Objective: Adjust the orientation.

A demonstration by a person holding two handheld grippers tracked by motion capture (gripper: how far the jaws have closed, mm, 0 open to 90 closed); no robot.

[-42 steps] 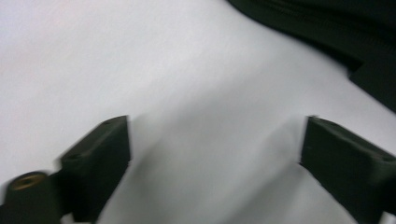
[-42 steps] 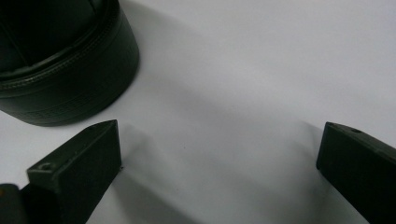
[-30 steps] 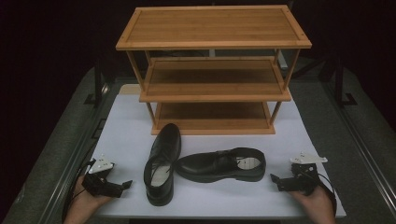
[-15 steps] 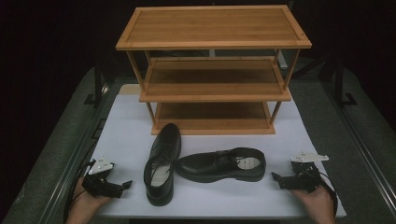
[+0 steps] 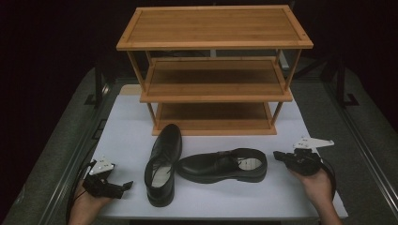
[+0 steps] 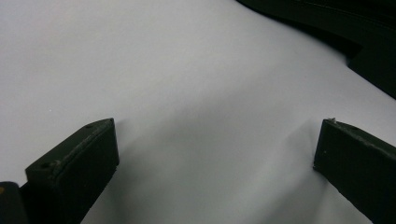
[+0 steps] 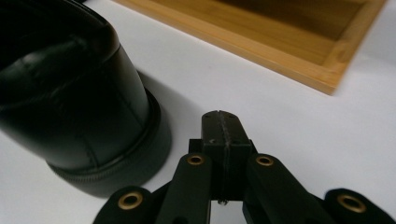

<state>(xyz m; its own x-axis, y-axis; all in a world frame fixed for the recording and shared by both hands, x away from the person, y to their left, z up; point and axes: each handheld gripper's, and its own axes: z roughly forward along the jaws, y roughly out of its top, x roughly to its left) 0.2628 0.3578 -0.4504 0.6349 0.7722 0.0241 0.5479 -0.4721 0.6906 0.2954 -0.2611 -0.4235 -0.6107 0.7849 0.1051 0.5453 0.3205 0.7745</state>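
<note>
While the right hand-held gripper (image 5: 280,155) is sitting pinched closed and empty just beside the heel of the sideways shoe (image 5: 221,165) on the white surface (image 5: 291,197), the left hand-held gripper (image 5: 123,186) is resting spread wide with nothing between its jaws near the other shoe (image 5: 163,164), both probably staged for loading the bamboo rack (image 5: 214,70)

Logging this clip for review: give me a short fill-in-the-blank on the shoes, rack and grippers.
1. The left gripper has its jaws ____.
2. The right gripper has its jaws ____.
3. The rack has ____ shelves.
4. The shoes lie on the ____ mat.

Missing words: open; shut; three; white
</note>
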